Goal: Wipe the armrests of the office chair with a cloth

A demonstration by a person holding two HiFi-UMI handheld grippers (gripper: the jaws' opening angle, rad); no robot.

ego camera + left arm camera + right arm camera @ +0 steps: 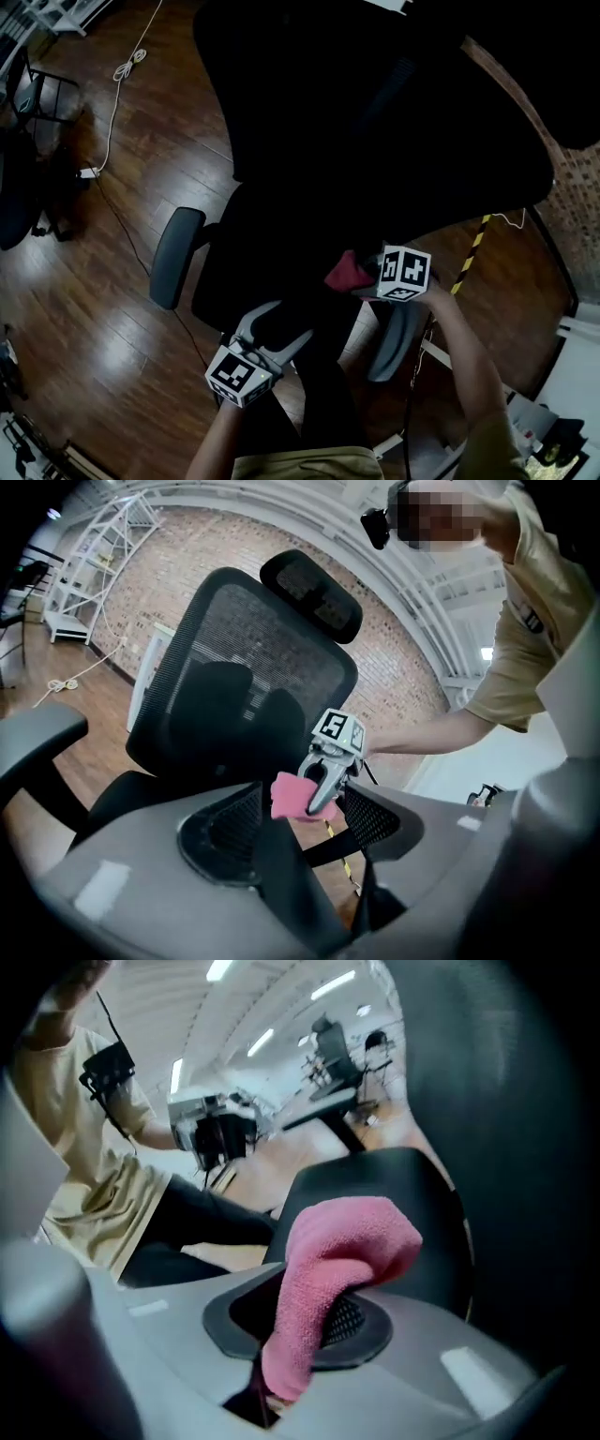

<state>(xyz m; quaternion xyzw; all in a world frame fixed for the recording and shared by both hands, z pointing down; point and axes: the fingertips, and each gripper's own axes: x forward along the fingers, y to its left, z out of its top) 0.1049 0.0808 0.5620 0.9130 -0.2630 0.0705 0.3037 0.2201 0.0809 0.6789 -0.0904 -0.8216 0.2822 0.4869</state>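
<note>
Forearms fill the lower edge of the head view, each ending in a hand-held gripper. The left hand-held gripper (272,330) sits closest in, low over the front of the seat. In its own view its two grey jaws stand spread, with nothing caught between them and only bare floor showing through the gap. Just beyond and to the right, the right hand-held gripper (367,279) is pressed together on a pink cloth (345,274). The right gripper view shows the cloth pinched at the jaw tips, rising from them and folding over in a soft hump. The cloth hangs over the right side of the seat of the black office chair (309,187), close to the grey armrest on the person's right (398,337); whether it touches that armrest cannot be told. The armrest on the person's left (176,255) stands well apart from both grippers. Behind the seat rise the mesh backrest (234,667) and the headrest (312,592). Around the chair lies a dark wooden floor (112,309), with a white cable (117,103) trailing across it at the far left and a yellow-and-black striped strip (472,251) at the right. Farthest off, the left gripper view shows a brick wall (216,550) and a white shelf rack (89,560).
</note>
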